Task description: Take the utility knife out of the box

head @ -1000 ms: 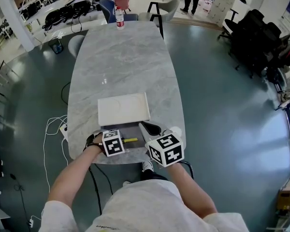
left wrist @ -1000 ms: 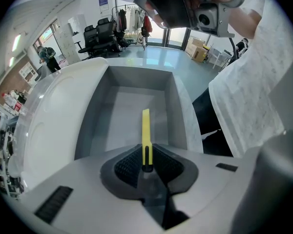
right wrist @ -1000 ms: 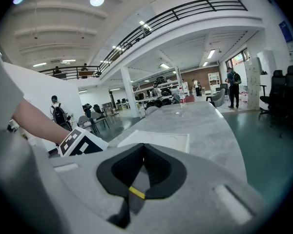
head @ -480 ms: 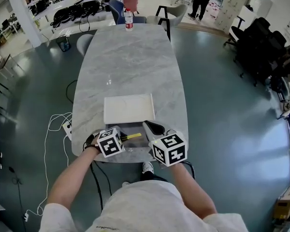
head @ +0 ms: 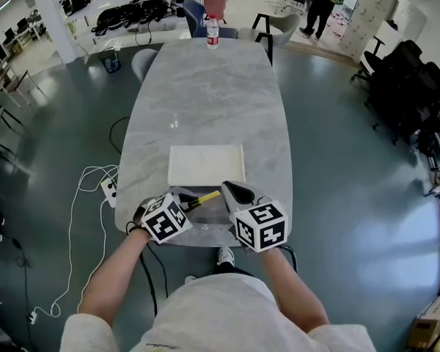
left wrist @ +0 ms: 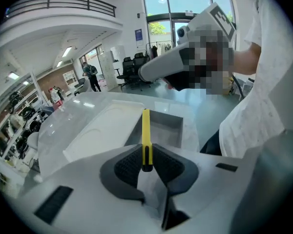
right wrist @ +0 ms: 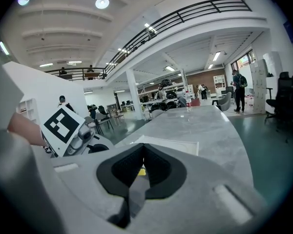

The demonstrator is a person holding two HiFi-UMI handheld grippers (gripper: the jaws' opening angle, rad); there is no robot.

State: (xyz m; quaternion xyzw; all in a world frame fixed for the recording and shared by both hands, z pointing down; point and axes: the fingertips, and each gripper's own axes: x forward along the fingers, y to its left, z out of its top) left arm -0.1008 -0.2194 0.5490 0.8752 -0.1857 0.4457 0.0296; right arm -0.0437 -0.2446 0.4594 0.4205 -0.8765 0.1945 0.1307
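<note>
Grips the slim yellow utility knife (left wrist: 146,128) by its near end in the left gripper (left wrist: 146,163), jaws clamped tight, far end poking forward over the open grey rectangular box (left wrist: 171,122). Shows the right gripper (right wrist: 142,161) just beside it, jaws pressed together on nothing. Places the flat white lid (head: 205,165) beyond the box.

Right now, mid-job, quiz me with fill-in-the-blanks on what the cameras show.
The left tongs are shut on the ____ utility knife.
The right tongs are shut and hold ____.
The ____ lid lies flat on the table, just past the grey box.
At the table's far end stands a plastic ____.
Missing words: yellow; nothing; white; bottle.
</note>
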